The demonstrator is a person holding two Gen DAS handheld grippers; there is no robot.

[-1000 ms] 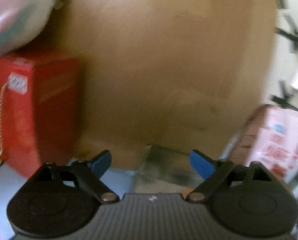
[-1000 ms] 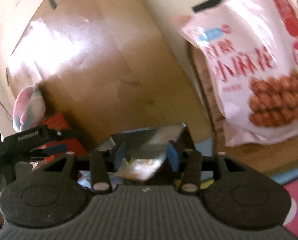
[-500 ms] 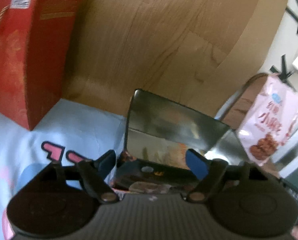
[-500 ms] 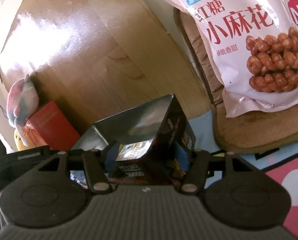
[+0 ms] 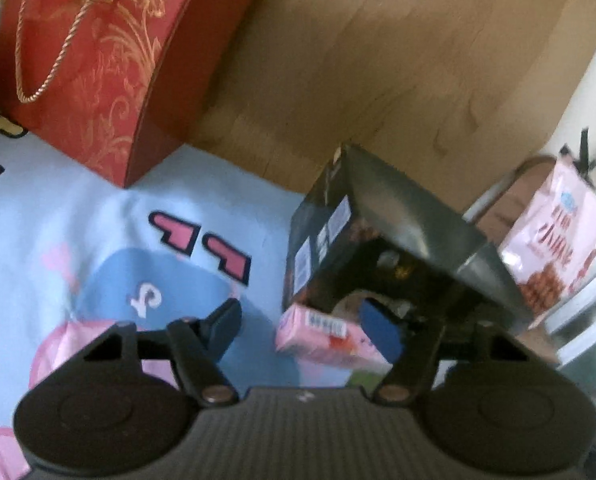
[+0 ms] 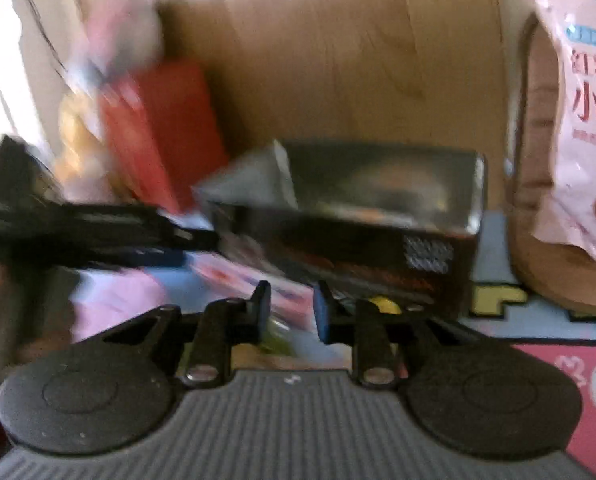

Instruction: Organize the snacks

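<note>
Pink snack pack (image 5: pixel 330 334) lying at 12 o'clock of left gripper (image 5: pixel 304 326), jaws wide, closing, not pinching. Right gripper (image 6: pixel 288 312) narrow, closing, nothing visibly pinched. Dark box (image 5: pixel 378 248) open-fronted, probably for loading.

Two wrist fisheye views, each looking forward and somewhat down along own fingers, close above the patterned cloth (image 5: pixel 110 208). Left view facing the wooden board (image 5: pixel 378 60), right view more level and blurred. Shared in both: black box (image 5: pixel 378 236) (image 6: pixel 354 216), red box (image 5: pixel 98 60) (image 6: pixel 158 128), pink bag (image 5: pixel 554 236) (image 6: pixel 582 120).
</note>
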